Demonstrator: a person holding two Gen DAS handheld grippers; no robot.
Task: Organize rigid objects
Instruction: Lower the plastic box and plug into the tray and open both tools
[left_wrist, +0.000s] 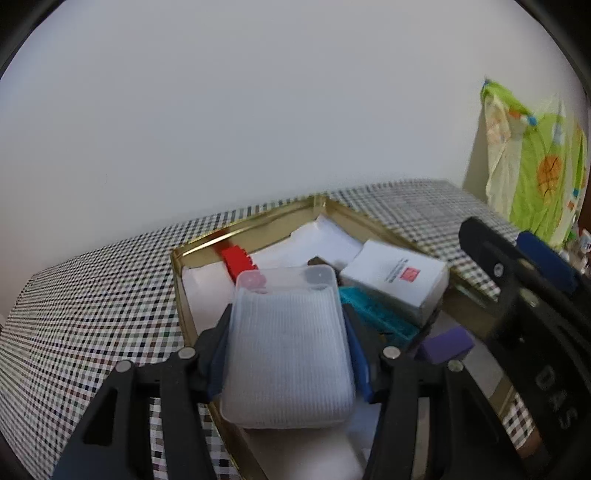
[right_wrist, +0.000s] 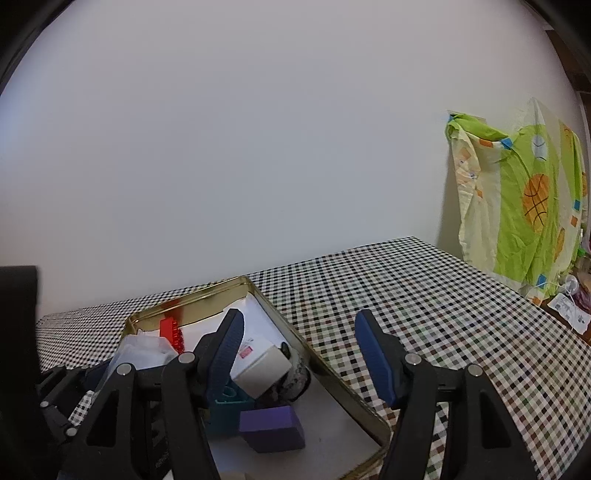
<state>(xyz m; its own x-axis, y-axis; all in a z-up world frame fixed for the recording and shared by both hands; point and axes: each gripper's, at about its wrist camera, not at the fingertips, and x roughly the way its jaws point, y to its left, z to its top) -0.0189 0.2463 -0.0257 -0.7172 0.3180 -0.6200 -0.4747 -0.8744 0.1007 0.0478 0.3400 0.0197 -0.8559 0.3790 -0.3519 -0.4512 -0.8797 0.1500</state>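
Observation:
My left gripper (left_wrist: 286, 347) is shut on a clear plastic case (left_wrist: 286, 347) with white ridged contents and holds it over the near part of a gold tin tray (left_wrist: 236, 234). In the tray lie a red brick (left_wrist: 238, 260), a white box with a red logo (left_wrist: 395, 277), a teal block (left_wrist: 376, 314) and a purple block (left_wrist: 445, 345). My right gripper (right_wrist: 299, 347) is open and empty, above the tray's right rim (right_wrist: 332, 373). The purple block (right_wrist: 271, 428), white box (right_wrist: 262, 369) and red brick (right_wrist: 171, 330) show below it.
The tray stands on a table with a black-and-white checked cloth (right_wrist: 424, 295) against a plain white wall. A green and yellow patterned cloth (right_wrist: 524, 206) hangs at the far right. The right gripper's black body (left_wrist: 517, 295) shows at the right of the left wrist view.

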